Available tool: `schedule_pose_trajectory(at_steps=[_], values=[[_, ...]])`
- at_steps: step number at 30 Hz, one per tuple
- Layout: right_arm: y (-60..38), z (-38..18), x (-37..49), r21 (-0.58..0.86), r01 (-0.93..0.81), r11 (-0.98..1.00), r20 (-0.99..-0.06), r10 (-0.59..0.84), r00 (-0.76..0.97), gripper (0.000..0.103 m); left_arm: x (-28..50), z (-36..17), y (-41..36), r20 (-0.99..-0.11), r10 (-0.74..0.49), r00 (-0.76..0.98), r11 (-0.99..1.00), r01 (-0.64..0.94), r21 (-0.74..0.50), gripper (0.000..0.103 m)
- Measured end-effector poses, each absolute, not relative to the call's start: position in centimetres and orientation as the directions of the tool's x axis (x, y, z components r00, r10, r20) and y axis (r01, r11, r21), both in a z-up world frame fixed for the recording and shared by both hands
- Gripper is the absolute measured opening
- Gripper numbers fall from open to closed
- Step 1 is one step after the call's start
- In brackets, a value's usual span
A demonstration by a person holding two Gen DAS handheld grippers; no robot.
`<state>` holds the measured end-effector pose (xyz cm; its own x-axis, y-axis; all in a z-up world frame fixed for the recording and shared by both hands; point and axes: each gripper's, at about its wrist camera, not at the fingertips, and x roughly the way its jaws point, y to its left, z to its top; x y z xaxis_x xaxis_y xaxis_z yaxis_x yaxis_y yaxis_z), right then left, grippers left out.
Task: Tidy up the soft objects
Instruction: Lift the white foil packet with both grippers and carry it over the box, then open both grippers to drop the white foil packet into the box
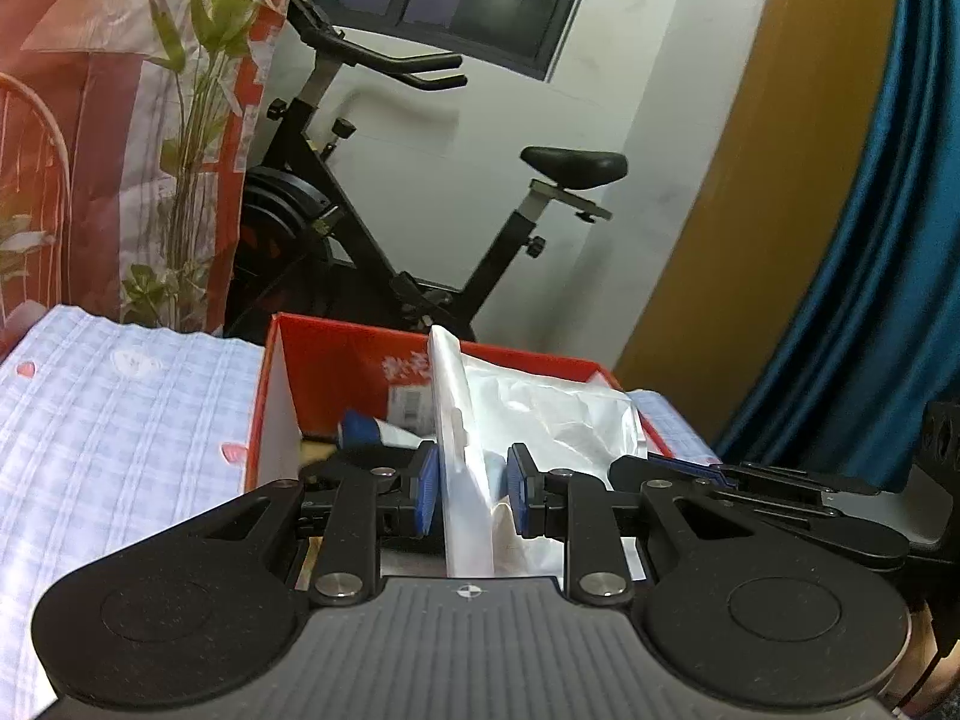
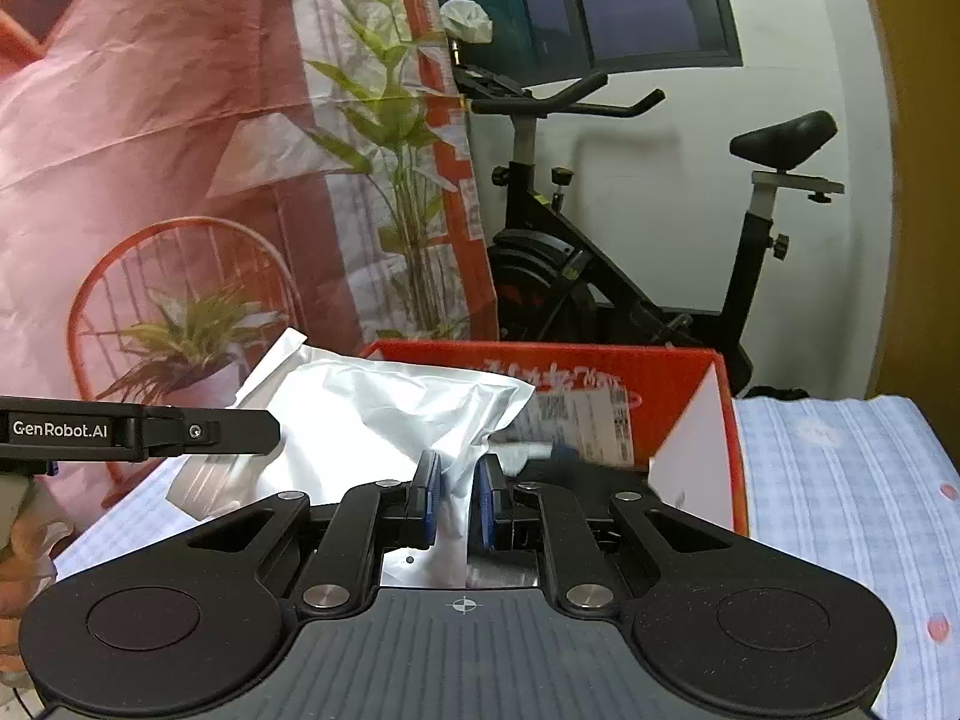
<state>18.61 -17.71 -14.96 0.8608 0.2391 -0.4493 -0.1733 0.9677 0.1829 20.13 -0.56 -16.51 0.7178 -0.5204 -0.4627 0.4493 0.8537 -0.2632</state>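
A crinkled silvery plastic bag (image 1: 540, 408) is held up over an open red cardboard box (image 1: 336, 360) by both grippers. My left gripper (image 1: 471, 483) is shut on the bag's stiff sealed edge, which stands upright between the blue pads. My right gripper (image 2: 459, 495) is shut on a corner of the same bag (image 2: 372, 414). In the right wrist view the left gripper (image 2: 264, 427) reaches in from the left onto the bag's other side. Inside the box (image 2: 678, 372) lies a white tube with a blue cap (image 1: 366, 429), partly hidden by the bag.
The box stands on a table covered with a blue-and-white checked cloth (image 1: 120, 420). Behind it are a black exercise bike (image 1: 420, 228), a pink printed backdrop with plants (image 2: 180, 180), a white wall and a blue curtain (image 1: 870, 300).
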Motion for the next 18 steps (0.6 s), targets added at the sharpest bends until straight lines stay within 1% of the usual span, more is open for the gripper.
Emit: schedule_pose_trajectory(at_steps=[7, 18], values=[[-17.6, -16.1, 23.8, 0.169, -0.149, 0.974, -0.491, 0.215, 0.844, 0.012, 23.3, -17.5, -1.5, -0.521, -0.475, 0.709, 0.877, 0.429, -0.216, 0.026], [-16.8, -20.6, 26.8, 0.159, -0.115, 0.981, -0.621, 0.190, 0.760, 0.012, 25.5, -21.0, -2.0, -0.665, -0.431, 0.610, 0.892, 0.400, -0.211, 0.026]])
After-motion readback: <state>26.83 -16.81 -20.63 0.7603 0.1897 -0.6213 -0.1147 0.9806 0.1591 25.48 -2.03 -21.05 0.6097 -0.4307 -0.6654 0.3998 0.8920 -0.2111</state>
